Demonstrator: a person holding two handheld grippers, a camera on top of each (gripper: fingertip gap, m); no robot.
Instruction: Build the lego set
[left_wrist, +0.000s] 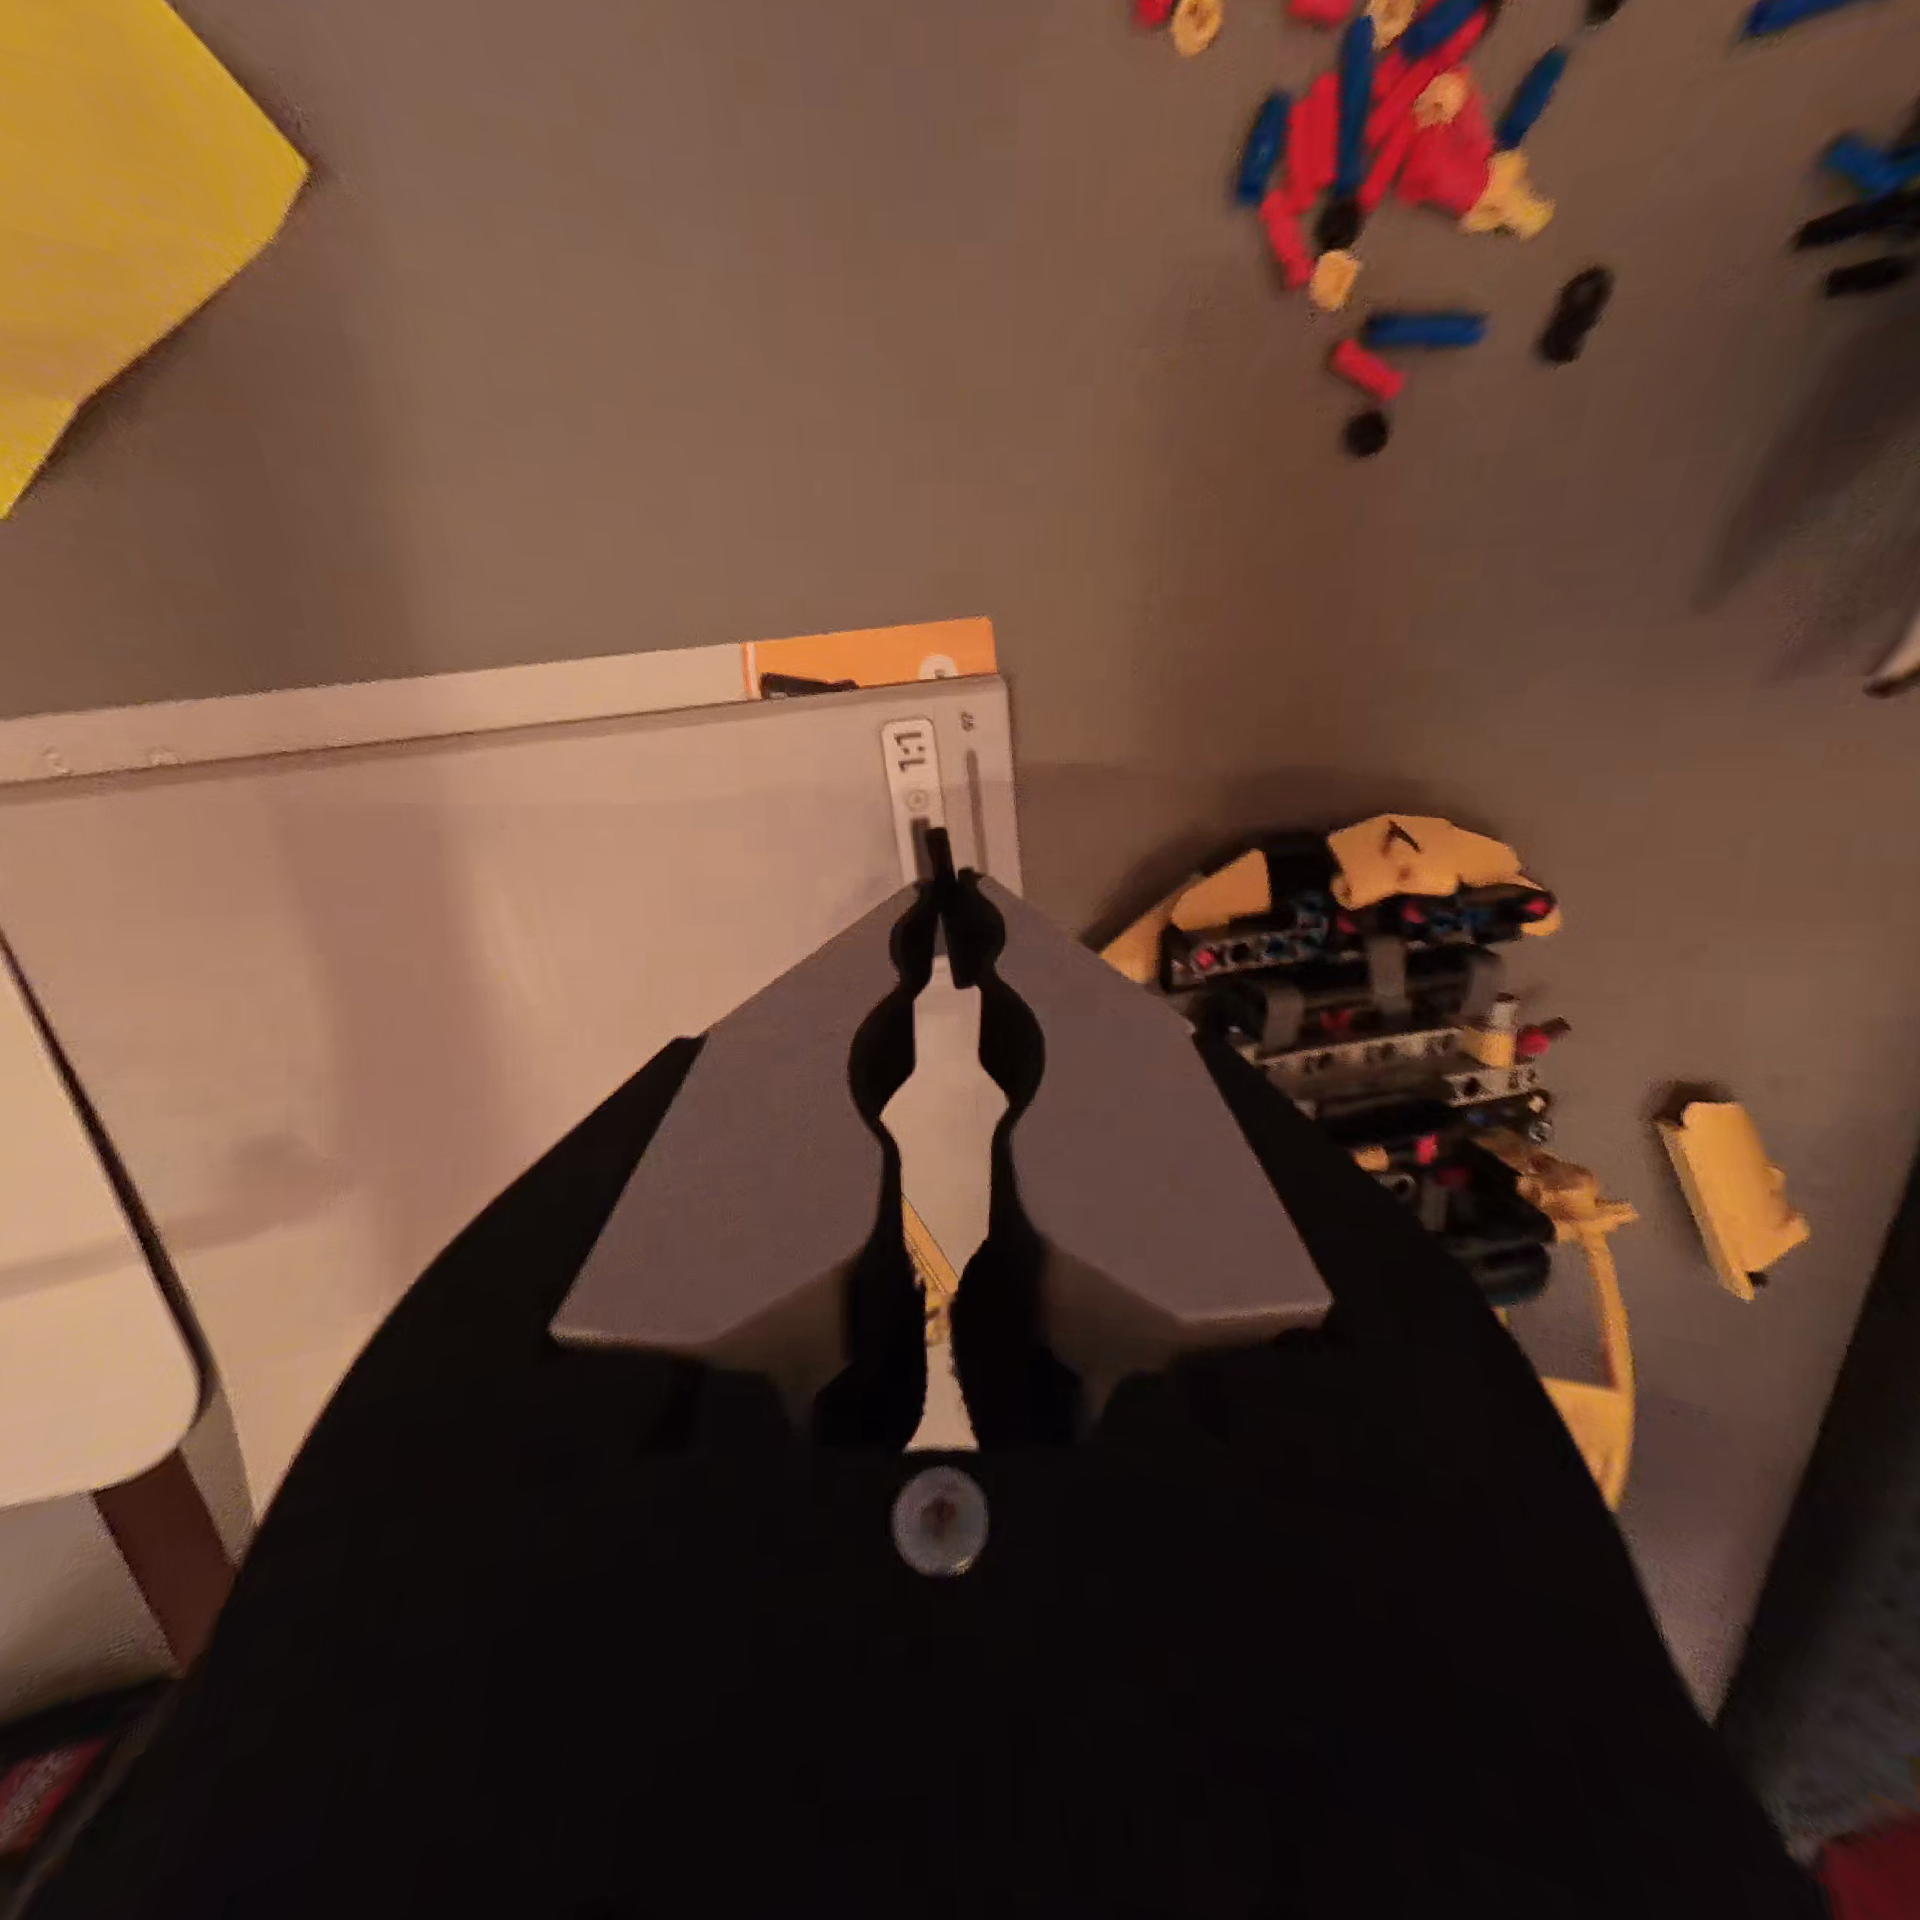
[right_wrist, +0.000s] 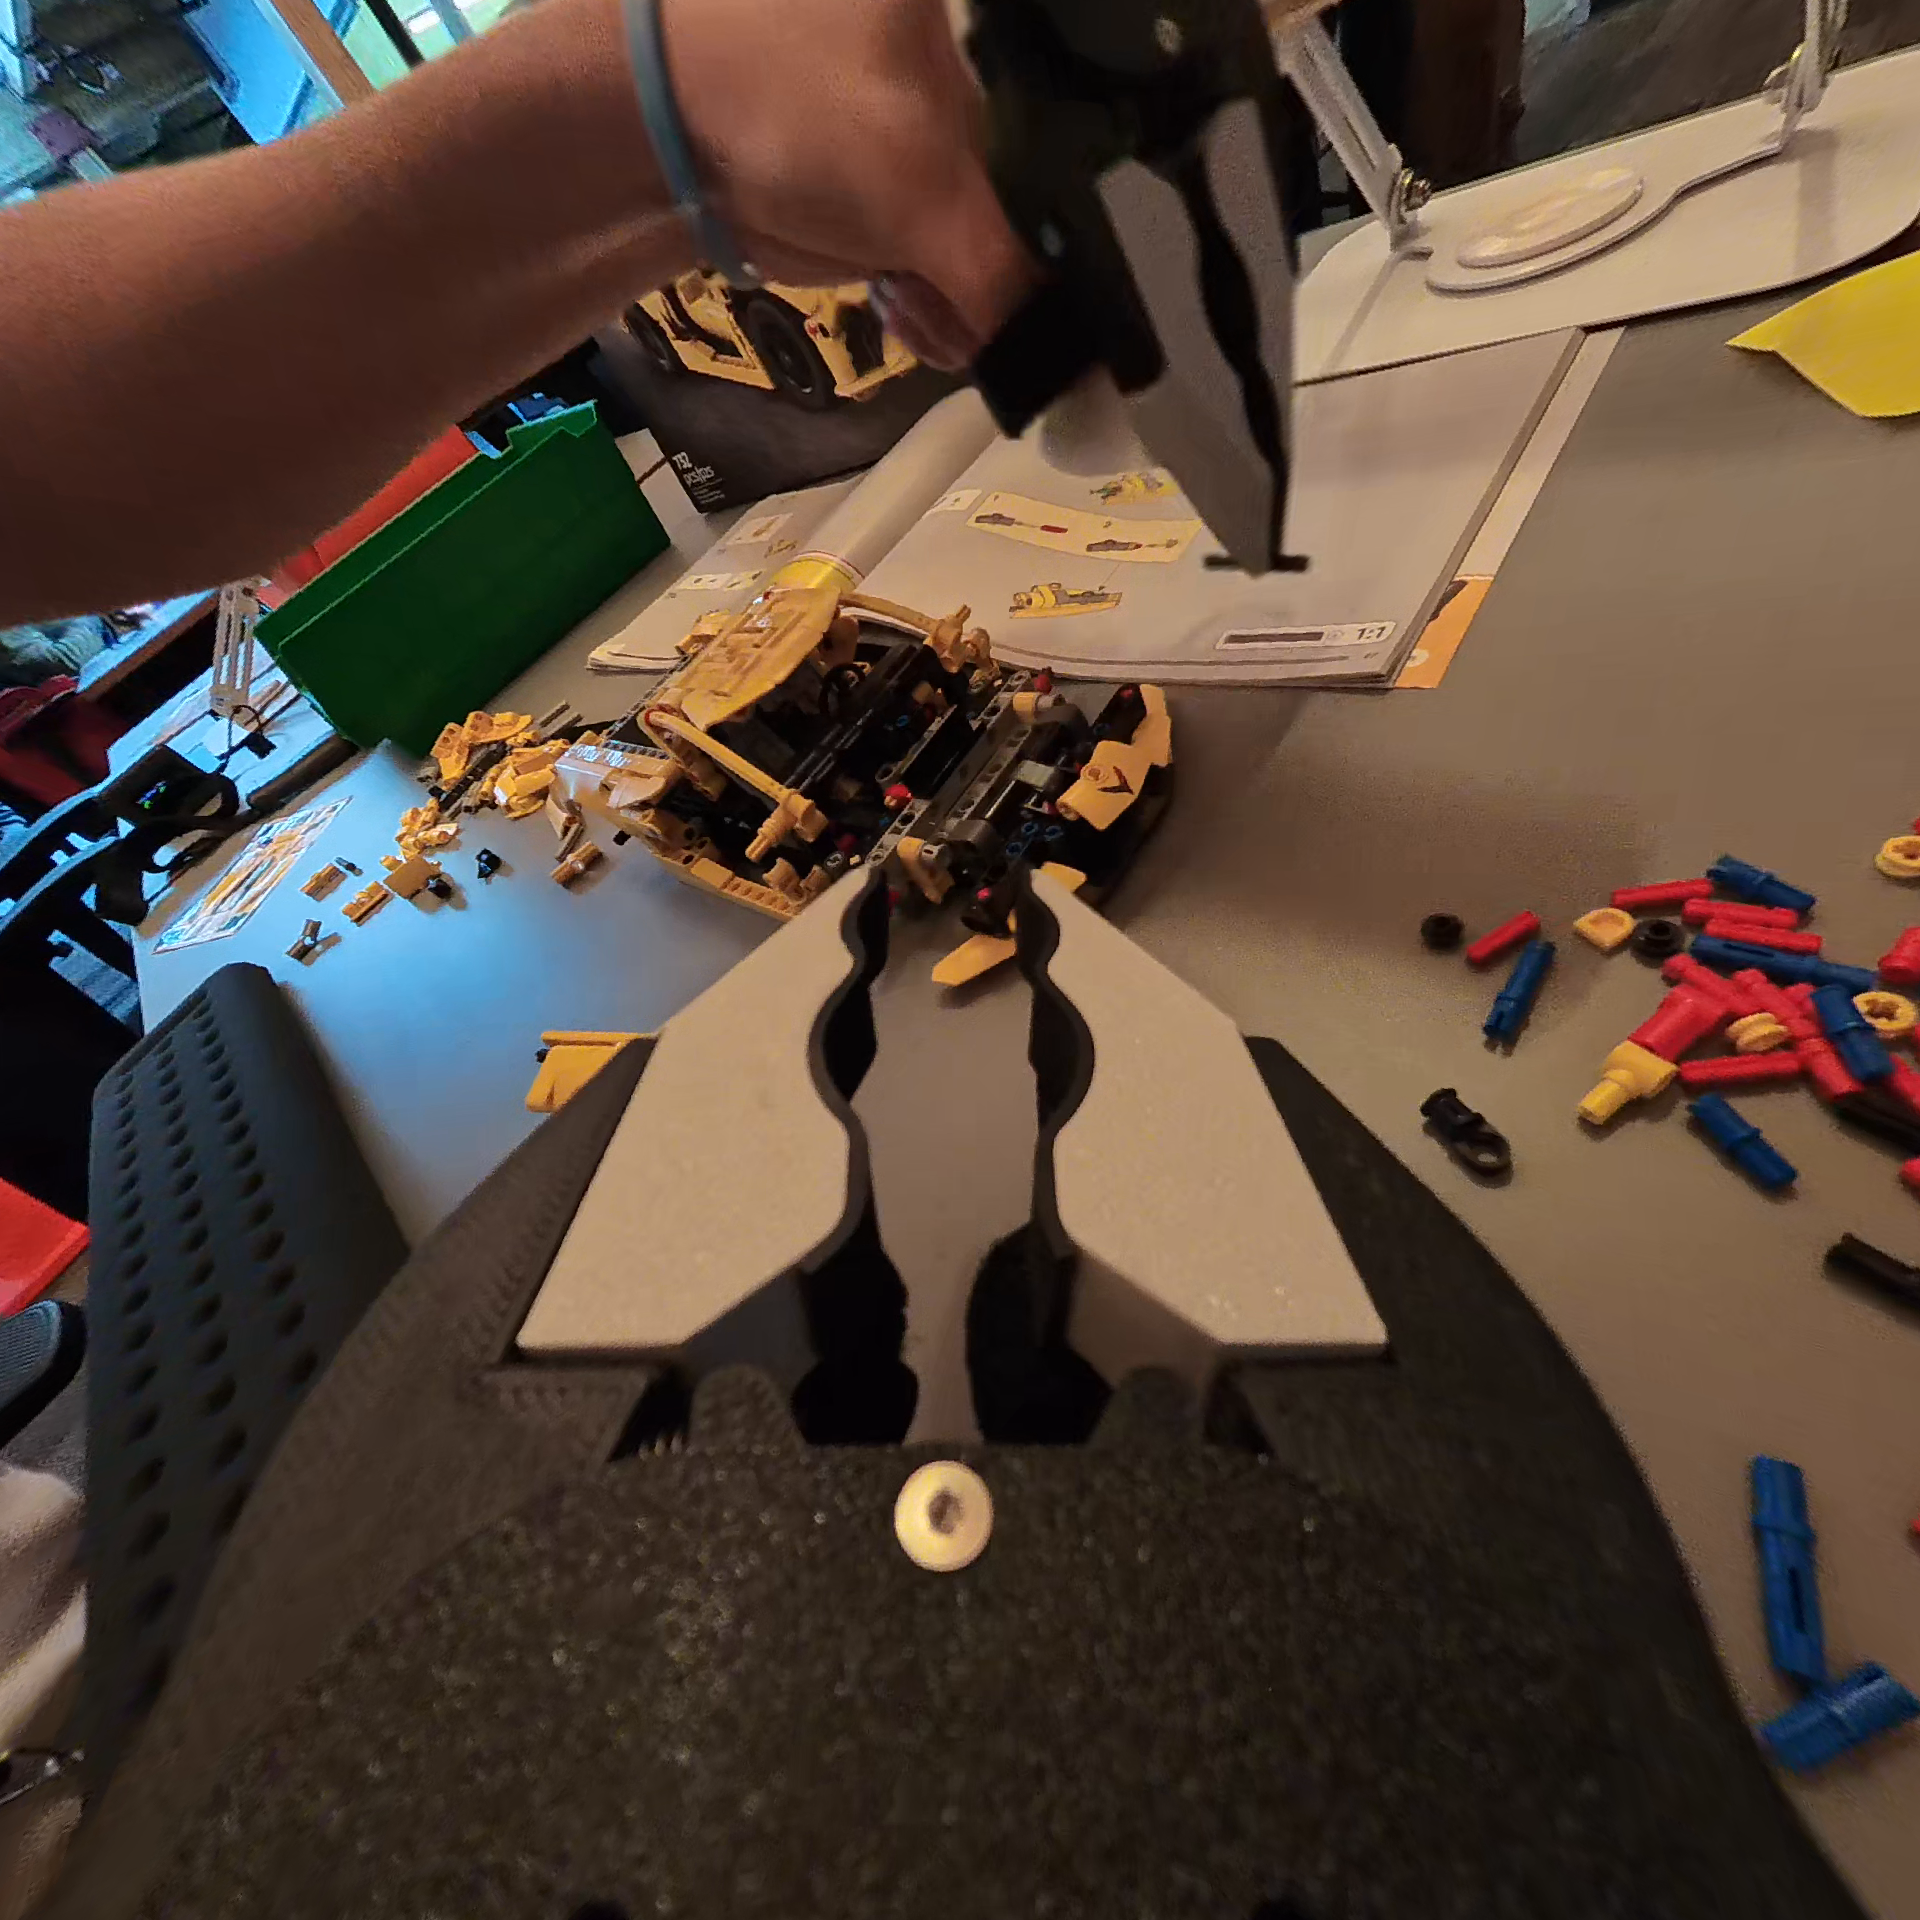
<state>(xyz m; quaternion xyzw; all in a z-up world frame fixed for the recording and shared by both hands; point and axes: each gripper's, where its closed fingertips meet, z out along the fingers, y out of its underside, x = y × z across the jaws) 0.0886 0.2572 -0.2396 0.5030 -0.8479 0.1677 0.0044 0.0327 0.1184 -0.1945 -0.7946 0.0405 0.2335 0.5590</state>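
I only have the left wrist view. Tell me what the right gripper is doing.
Observer: The right gripper is open and empty, pointed at the yellow model.
Operator: Confirm from the side what my left one holds.
Observer: The left gripper hangs above the open manual, shut on a thin black piece that sticks out sideways at the tips.
Operator: List what lies left of the model, outside my view.
Observer: Small yellow parts are scattered there, with a green bin behind them.
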